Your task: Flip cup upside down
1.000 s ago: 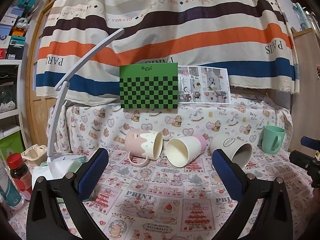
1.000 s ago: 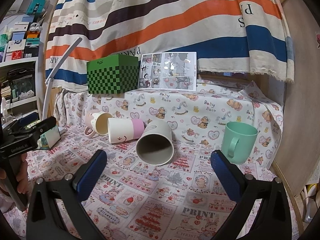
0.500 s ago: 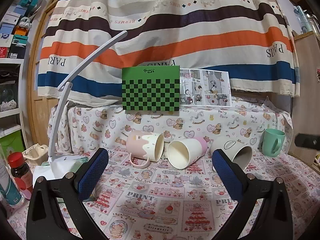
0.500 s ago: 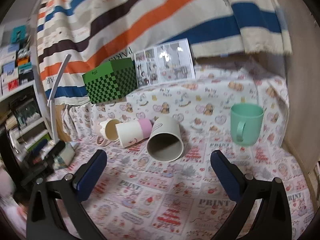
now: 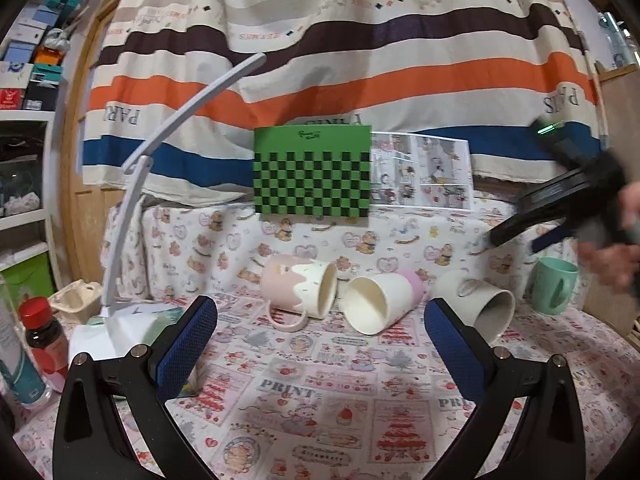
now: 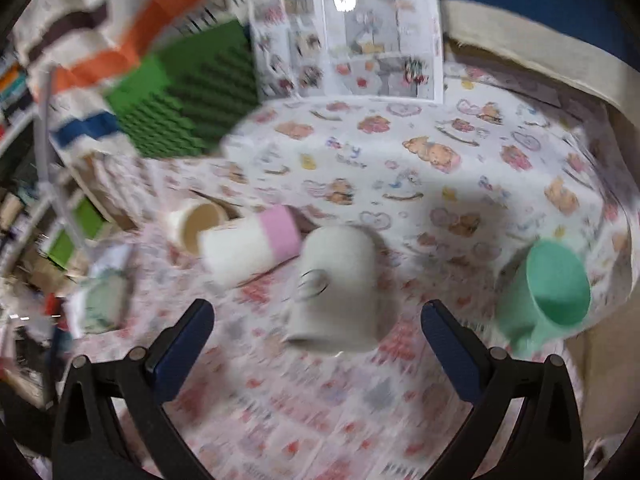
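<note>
My left tongs (image 5: 320, 340) hang level with the blue pads (image 5: 186, 346) spread wide, nothing between them. My right tongs (image 6: 318, 344) tilt downward, also spread wide and gripping nothing; their view is blurred. My right hand (image 5: 612, 256) shows at the left view's edge.

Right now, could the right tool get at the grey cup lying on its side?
Probably yes. The right tool is open, and the grey cup lies just ahead between its fingers, with nothing between. The view is blurred.
</note>
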A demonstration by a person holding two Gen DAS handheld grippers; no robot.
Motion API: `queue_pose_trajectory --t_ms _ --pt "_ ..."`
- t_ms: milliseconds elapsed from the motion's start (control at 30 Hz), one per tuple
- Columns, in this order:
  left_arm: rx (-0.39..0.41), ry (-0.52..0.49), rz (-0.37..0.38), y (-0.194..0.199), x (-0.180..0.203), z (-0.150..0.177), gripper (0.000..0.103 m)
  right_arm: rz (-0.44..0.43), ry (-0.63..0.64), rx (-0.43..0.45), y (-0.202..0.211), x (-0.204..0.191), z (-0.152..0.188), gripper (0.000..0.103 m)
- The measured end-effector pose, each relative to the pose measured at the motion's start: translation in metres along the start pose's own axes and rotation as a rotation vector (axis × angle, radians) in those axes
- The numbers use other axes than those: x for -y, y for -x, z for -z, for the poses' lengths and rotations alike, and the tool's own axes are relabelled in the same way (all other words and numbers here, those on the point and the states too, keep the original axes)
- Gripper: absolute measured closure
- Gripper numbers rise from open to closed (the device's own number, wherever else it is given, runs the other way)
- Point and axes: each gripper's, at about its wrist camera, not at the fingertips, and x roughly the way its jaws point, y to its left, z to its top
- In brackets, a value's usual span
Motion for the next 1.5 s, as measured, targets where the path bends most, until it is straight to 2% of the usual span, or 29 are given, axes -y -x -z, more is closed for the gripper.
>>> queue_pose_trajectory --t_ms 33,133,267,433,467,500,567,700,767,900,967,1067,1200,1300,1433,1500 --pt "0.004 -0.009 0.018 0.001 0.001 0.000 0.000 0.018 0.015 -0.037 -0.013 0.000 -0.006 0.000" --pt "0.026 -0.027 -0.016 0.006 0.006 0.000 0.000 0.087 0.059 -0.140 -0.056 -0.005 -0.019 0.000" --pt "0.018 -0.022 -0.004 0.004 0.005 0.000 0.000 0.126 0.049 -0.224 -0.093 -0.008 -0.023 0.001" --pt "-0.016 -0.009 -0.020 -0.004 0.003 0.000 0.000 0.152 0.036 -0.293 -0.112 -0.008 -0.029 0.006" --pt "-0.018 -0.007 -0.020 -0.004 0.003 0.000 0.000 0.148 0.019 -0.313 -0.115 -0.006 -0.028 0.011" --pt "-0.017 -0.007 -0.019 -0.004 0.003 0.000 0.000 0.148 0.006 -0.325 -0.117 -0.005 -0.028 0.017" --pt "-0.012 -0.011 -0.016 -0.004 0.003 0.000 0.000 0.153 -0.030 -0.334 -0.118 -0.001 -0.025 0.022" --pt "-0.002 -0.016 -0.010 -0.003 0.004 0.000 0.000 0.139 -0.128 -0.299 -0.116 0.009 -0.018 0.026" --pt "-0.005 -0.014 -0.013 -0.003 0.004 0.000 0.000 0.103 -0.218 -0.266 -0.105 0.018 -0.014 0.026" --pt "-0.005 -0.008 -0.024 -0.001 0.004 0.000 0.000 -0.042 -0.349 -0.176 -0.065 0.026 0.002 0.026" --pt "-0.002 -0.011 -0.024 -0.001 0.005 0.000 0.000 -0.169 -0.430 -0.164 -0.050 0.029 0.019 0.026" --pt "-0.001 -0.011 -0.027 0.000 0.005 0.000 0.000 -0.279 -0.508 -0.186 -0.043 0.032 0.039 0.026" --pt "0.003 -0.002 -0.030 0.001 0.004 0.000 0.000 -0.246 -0.539 -0.189 -0.045 0.020 0.068 0.026" --pt "0.004 -0.002 -0.031 0.001 0.003 0.000 0.000 -0.255 -0.563 -0.214 -0.058 0.018 0.087 0.026" --pt "-0.003 0.000 -0.035 0.000 0.003 0.000 0.000 -0.252 -0.500 -0.201 -0.062 0.005 0.092 0.026" --pt "-0.007 0.002 -0.034 0.000 0.002 0.000 0.000 -0.306 -0.441 -0.206 -0.069 -0.006 0.086 0.023"
